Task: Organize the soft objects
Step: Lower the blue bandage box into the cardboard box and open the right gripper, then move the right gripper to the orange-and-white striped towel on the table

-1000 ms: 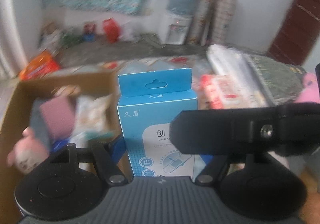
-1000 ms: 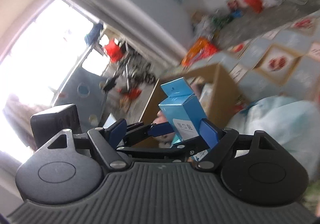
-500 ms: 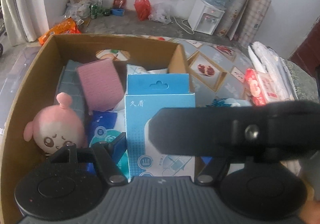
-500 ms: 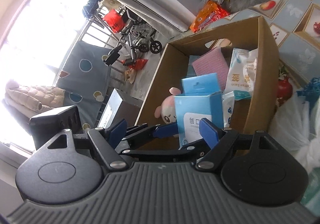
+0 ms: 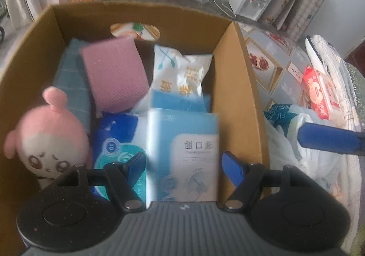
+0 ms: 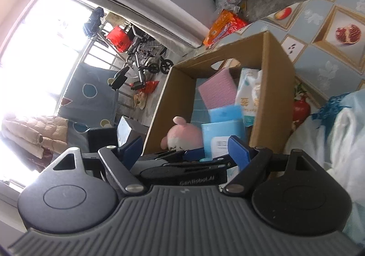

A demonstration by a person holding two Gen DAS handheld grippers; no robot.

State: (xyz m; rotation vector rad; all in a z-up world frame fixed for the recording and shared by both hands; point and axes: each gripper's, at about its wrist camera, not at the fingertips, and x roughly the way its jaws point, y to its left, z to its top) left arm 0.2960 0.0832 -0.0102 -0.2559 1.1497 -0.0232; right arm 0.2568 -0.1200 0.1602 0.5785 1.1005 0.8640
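The light-blue bandage box (image 5: 191,155) stands in the cardboard carton (image 5: 237,87), at 6 o'clock among its contents, just right of the pink plush toy (image 5: 45,139). The left claw (image 5: 183,165) is spread open around it, both pads apart from its sides. The right claw (image 6: 186,150) also gapes, holding nothing. The box is probably light, thin card: stiff on edges, crushable on its broad faces, so pinch the narrow sides gently. Its front reads "创口", the 3rd character blurred. At 12 o'clock a white wipes packet (image 5: 180,69) carries gold print, unreadable. "GenRobot.AI" marks the left claw's body in the right view.
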